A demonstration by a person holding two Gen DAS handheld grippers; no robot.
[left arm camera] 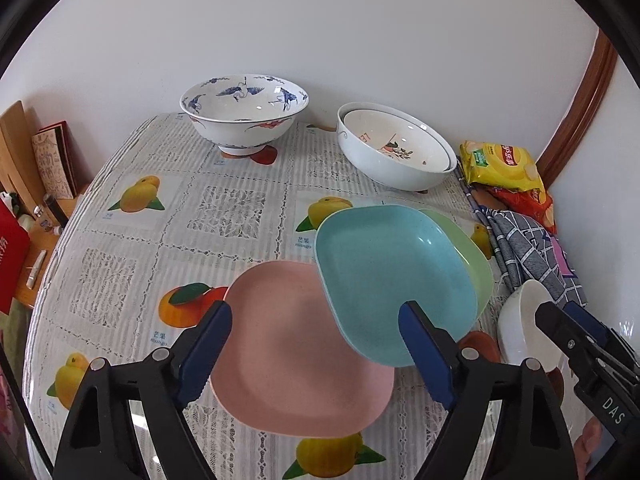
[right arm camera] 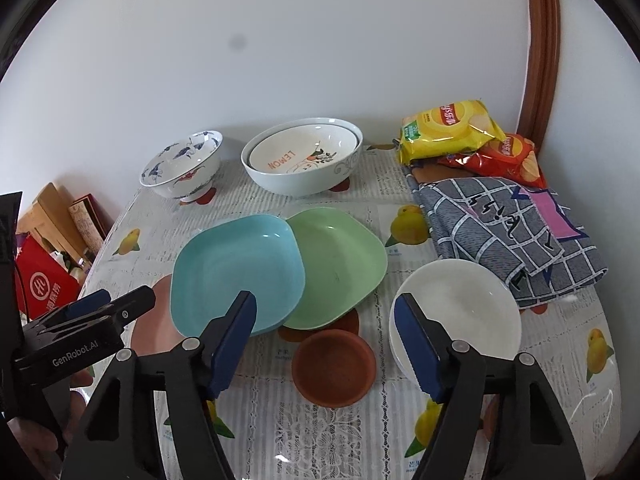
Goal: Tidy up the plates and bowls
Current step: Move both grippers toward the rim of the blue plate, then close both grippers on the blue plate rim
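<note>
The tabletop [right arm camera: 320,420] has a fruit cloth on it. At the back sit a blue bird bowl [left arm camera: 244,114] and a big white bowl [right arm camera: 304,160] with a smaller bowl inside. In the middle, the blue plate [right arm camera: 236,272] lies over the green plate [right arm camera: 340,264] and the pink plate [left arm camera: 288,352]. A white bowl [right arm camera: 460,316] and a little brown dish [right arm camera: 334,366] sit near. The left tool [left arm camera: 316,344] and right tool [right arm camera: 326,344] are both apart, holding nothing.

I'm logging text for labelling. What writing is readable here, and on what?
"LEMON", upside down: inner bowl of the nested pair.
"GenRobot.AI": left gripper body.
"DAS": right gripper body.
"mango": tablecloth, under the fruit prints.
Chip bags, red box, cloth: characters too blurred to read.
</note>
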